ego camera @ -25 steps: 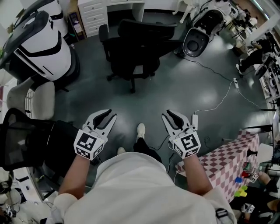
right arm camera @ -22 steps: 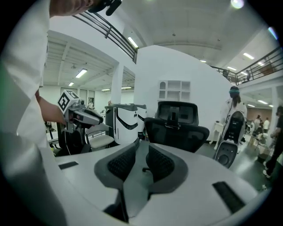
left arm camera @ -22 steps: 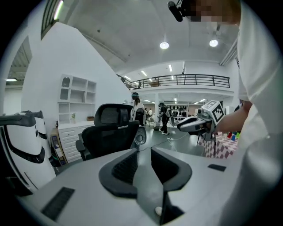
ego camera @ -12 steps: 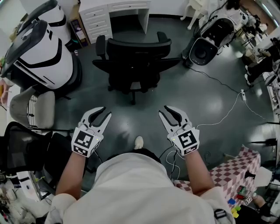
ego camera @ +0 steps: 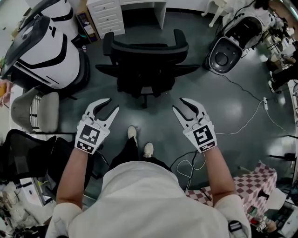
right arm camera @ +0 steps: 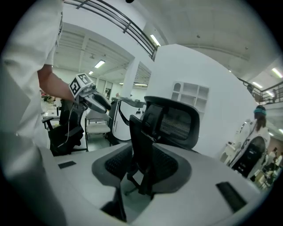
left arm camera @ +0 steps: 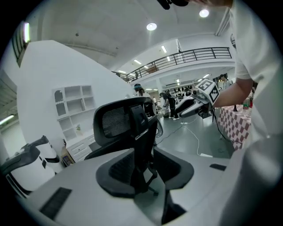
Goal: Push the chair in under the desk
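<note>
1. The black mesh-backed office chair stands on the grey floor at 12 o'clock from the person. Its back is turned toward them. It sits in front of the white desk, not yet under it.
2. The left gripper and right gripper hang short of the chair and touch nothing. Each one's jaws have just been opening and stand apart, with only the distant chair showing between them.
3. Containers: a white drawer unit at 11 o'clock has its drawers closed, so the contents are hidden. White wall cubbies hold one object too small to tell.
4. Markings: the only print that can be made out is a black-and-white square marker on each gripper's cube.
5. Counts: two grippers and three chairs. The other two chairs are a beige padded chair at 9 o'clock and a second black mesh chair at 8 o'clock. One pink-and-white checked cloth lies at 4 o'clock.
</note>
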A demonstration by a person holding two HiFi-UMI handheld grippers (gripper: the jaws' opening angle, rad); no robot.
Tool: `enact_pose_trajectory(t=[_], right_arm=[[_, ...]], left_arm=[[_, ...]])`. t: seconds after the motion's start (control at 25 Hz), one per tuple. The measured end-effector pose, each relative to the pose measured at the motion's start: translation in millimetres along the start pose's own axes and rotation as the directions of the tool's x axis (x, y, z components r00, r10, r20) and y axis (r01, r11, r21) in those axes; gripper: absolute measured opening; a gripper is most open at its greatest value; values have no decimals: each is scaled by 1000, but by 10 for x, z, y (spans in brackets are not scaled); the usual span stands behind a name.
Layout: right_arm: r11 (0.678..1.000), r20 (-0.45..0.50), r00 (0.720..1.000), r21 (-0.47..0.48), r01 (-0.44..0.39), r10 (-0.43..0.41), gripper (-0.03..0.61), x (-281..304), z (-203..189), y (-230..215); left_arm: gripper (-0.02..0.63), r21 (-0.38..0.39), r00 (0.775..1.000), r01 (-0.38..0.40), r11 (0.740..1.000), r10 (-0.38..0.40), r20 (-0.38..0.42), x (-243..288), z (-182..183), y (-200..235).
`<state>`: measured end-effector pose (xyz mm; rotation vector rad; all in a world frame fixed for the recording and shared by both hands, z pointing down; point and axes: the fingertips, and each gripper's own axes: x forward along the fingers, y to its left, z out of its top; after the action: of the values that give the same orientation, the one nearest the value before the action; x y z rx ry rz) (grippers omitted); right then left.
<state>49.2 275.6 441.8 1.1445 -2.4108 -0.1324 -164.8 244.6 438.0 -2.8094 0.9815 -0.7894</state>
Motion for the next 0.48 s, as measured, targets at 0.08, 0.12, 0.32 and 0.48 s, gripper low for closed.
enact_pose_trajectory(t=[0.08, 0.12, 0.32, 0.48], right_arm=[[999, -23, 1000, -34, 0, -1, 123, 155, 3, -148], [998, -38, 999, -56, 0, -2, 123, 238, 9, -210], [970, -155, 987, -243, -2, -37, 123, 637, 1, -501], [946, -211, 976, -324, -13, -59, 123, 922, -22, -770]], left_arm=[[135, 34, 1000, 3, 999, -3, -2, 126, 33, 144], [137, 46, 1000, 4, 999, -4, -3, 186, 40, 220], [142, 125, 999, 13, 992, -9, -32, 481, 27, 590], [153, 225, 997, 41, 973, -26, -71, 764, 35, 770]])
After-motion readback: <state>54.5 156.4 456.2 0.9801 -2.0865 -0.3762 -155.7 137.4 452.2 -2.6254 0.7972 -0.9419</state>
